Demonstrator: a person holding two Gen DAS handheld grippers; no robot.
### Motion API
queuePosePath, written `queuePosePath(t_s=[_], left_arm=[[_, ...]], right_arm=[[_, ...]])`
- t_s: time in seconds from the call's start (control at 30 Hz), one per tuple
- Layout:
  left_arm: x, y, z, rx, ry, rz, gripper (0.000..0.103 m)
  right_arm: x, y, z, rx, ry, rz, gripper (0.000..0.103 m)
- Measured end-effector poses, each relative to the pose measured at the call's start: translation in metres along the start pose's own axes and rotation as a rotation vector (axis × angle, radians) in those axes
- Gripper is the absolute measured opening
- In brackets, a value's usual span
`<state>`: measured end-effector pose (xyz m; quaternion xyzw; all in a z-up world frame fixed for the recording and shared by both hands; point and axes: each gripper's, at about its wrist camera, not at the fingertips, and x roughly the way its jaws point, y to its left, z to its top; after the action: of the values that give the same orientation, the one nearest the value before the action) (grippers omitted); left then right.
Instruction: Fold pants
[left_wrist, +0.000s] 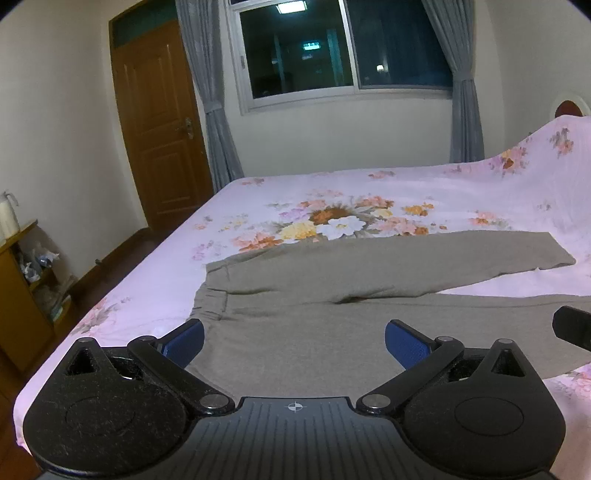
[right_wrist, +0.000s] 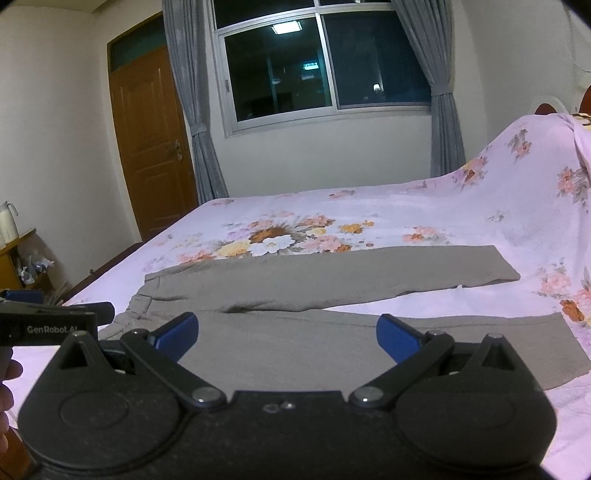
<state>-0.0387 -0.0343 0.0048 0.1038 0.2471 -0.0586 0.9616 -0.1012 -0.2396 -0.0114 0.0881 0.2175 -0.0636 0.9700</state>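
Observation:
Grey pants (left_wrist: 332, 284) lie flat on the bed, waistband to the left, both legs stretched to the right and spread apart in a narrow V. They also show in the right wrist view (right_wrist: 314, 288). My left gripper (left_wrist: 293, 341) is open and empty, hovering above the near leg close to the waistband. My right gripper (right_wrist: 287, 338) is open and empty, above the near leg further right. The left gripper's body (right_wrist: 48, 326) shows at the left edge of the right wrist view.
The bed has a pink floral sheet (left_wrist: 332, 206) that rises over pillows (right_wrist: 517, 177) at the right. A wooden door (left_wrist: 159, 122), a curtained window (left_wrist: 332, 48) and a low wooden shelf (left_wrist: 22, 295) stand beyond the bed's left edge.

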Motion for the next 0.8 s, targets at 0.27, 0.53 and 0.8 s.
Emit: queuePosePath(t_s=[0.27, 0.53, 0.8], left_arm=[[0.026, 0.006, 0.007, 0.002, 0.027, 0.005, 0.103], [0.082, 0.022, 0.016, -0.011, 0.074, 0.026, 0.103], [0.163, 0.043, 0.026, 0.001, 0.135, 0.078, 0.103]], right_arm=[[0.02, 0.002, 0.006, -0.033, 0.015, 0.028, 0.103], [0.065, 0.012, 0.016, -0.09, 0.025, 0.084, 0.103], [0.13, 0.027, 0.03, -0.146, 0.062, 0.153, 0.1]])
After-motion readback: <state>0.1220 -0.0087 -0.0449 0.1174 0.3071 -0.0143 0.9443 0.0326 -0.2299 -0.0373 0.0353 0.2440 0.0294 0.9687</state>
